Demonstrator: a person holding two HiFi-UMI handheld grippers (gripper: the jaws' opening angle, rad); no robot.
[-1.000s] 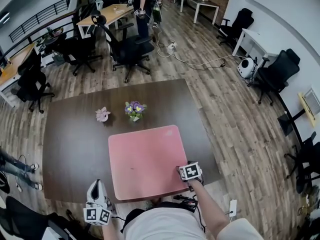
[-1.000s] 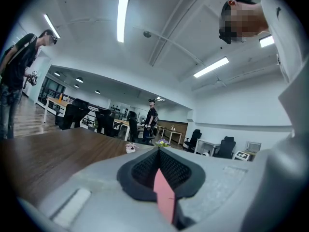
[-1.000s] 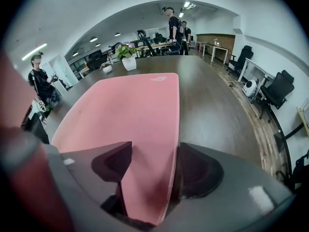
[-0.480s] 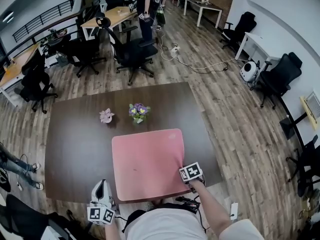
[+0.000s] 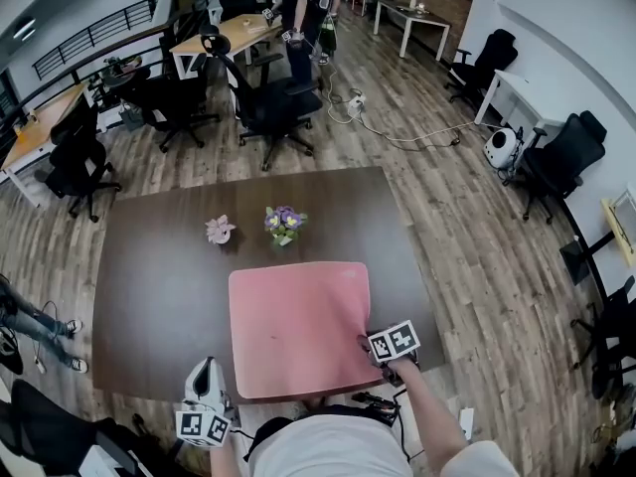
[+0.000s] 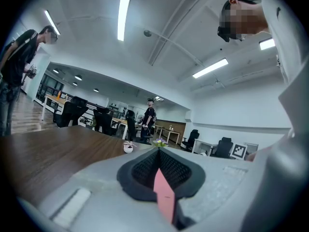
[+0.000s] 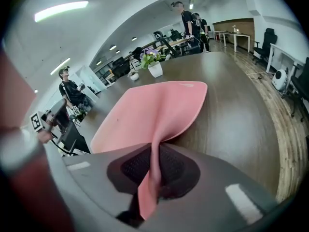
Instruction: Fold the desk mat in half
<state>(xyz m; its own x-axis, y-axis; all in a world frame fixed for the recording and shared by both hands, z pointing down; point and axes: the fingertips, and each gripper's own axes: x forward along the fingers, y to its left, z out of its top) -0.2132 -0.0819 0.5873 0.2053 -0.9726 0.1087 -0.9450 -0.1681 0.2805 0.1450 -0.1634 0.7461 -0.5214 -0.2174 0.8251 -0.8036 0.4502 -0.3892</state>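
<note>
Two grippers pinch the pink desk mat (image 5: 298, 326). The right gripper (image 7: 154, 173) has its jaws closing on a raised corner, and the sheet spreads ahead of them across the table (image 5: 149, 286). The left gripper (image 6: 161, 178) has its jaws pressed together on a thin pink edge.

Shirt (image 5: 318, 447): light grey, almost white, plain, with no print that can be seen.
Sleeve (image 5: 484, 459): short, of the same light cloth; the right forearm is uncovered.
Left gripper (image 5: 203, 368): pale grey shell, rounded, narrower toward the jaws.
Right gripper (image 5: 366, 344): the same pale grey shell; its jaws are closing with the pink desk mat (image 7: 154, 105) between them.
Left marker cube (image 5: 203, 427): white faces with black square patterns.
Right marker cube (image 5: 395, 342): the same markings.
Pads (image 7: 178, 170): black, with fine mesh texture, in a dark rounded frame.
</note>
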